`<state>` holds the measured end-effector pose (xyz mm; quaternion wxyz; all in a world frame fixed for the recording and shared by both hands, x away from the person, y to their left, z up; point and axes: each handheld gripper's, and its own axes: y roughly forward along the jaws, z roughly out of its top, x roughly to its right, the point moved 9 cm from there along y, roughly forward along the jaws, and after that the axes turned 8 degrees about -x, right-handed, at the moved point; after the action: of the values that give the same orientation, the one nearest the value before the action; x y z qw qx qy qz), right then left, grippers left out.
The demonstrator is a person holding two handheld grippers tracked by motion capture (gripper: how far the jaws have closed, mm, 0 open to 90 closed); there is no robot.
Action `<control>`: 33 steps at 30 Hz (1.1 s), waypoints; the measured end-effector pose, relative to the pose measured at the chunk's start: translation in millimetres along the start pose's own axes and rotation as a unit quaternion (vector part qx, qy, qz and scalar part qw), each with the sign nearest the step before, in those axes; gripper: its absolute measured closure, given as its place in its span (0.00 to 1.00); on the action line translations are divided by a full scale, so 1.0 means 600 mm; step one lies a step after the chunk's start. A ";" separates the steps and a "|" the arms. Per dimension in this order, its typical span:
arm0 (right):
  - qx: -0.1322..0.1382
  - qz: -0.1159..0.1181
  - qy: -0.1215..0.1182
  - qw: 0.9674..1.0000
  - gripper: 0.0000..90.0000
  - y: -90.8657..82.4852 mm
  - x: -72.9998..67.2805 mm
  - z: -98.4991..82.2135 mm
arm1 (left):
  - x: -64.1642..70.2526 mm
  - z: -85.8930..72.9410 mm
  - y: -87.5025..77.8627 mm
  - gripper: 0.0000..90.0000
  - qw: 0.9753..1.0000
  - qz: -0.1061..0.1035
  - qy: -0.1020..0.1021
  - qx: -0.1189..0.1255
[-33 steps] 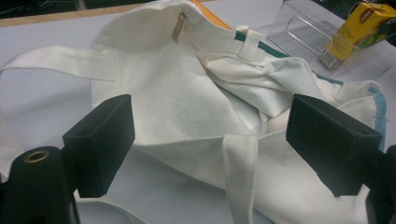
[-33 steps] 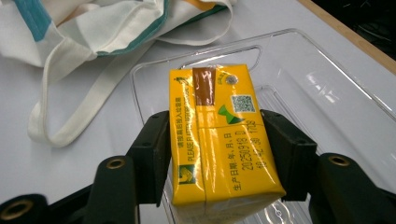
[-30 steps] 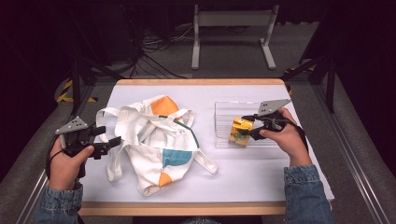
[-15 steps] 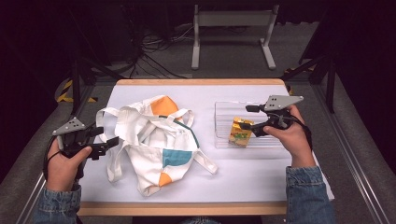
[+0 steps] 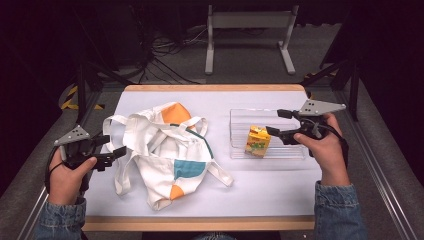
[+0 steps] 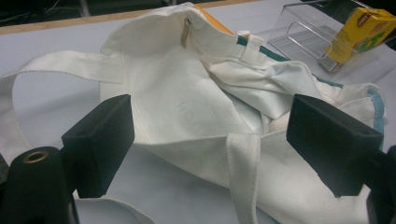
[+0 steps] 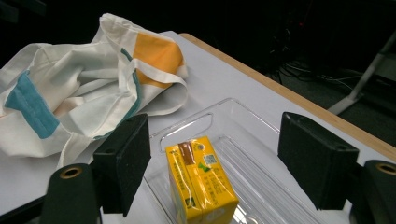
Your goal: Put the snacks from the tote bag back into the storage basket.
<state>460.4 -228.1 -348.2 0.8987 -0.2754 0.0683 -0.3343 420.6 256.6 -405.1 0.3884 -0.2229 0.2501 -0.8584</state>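
One clear plastic tray (image 5: 290, 150) sits on the right half of the white-covered table (image 5: 260, 185), and we count a single thing inside it: a small yellow drink carton (image 5: 257, 141) standing upright near the tray's left end. One crumpled white cloth tote bag with orange and teal patches (image 5: 170, 155) lies on the left half, well apart from the tray; whether it holds anything we cannot tell.

We see two hand-held grippers, one in each of the person's hands. The left hand-held gripper (image 5: 114, 149) rests at the bag's left edge with its jaws apart, the cloth lying ahead of them and unclamped. The right hand-held gripper (image 5: 277, 124) hovers at the tray, just beside and above the carton; its jaws have just been opening and stand apart, pressing on nothing.

From the right gripper view we can read the carton's top face and brown label strip. From the left gripper view we pick out the bag's webbing straps (image 6: 243, 172) and the carton through the tray wall.
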 end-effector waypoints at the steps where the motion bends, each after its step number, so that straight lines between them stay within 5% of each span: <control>1: 0.000 -0.005 0.002 1.000 0.28 -0.006 0.002 -0.002 | 0.000 0.000 0.000 0.18 1.000 0.000 0.001 0.001; 14: 0.004 -0.044 0.022 0.999 0.25 -0.069 0.022 -0.035 | 0.007 0.005 0.005 0.12 0.999 -0.024 0.028 0.013; 25: 0.003 -0.034 0.040 0.999 0.09 -0.086 0.020 -0.064 | 0.002 -0.002 0.005 0.09 0.999 -0.020 0.025 0.019; 33: -0.001 -0.087 0.081 0.993 0.06 -0.108 0.041 -0.101 | -0.001 -0.018 0.008 0.09 0.999 -0.012 0.020 0.022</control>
<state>423.9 -311.3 -362.3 0.8575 -0.2536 0.1169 -0.4321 417.3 257.2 -416.3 0.3776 -0.2000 0.2359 -0.8728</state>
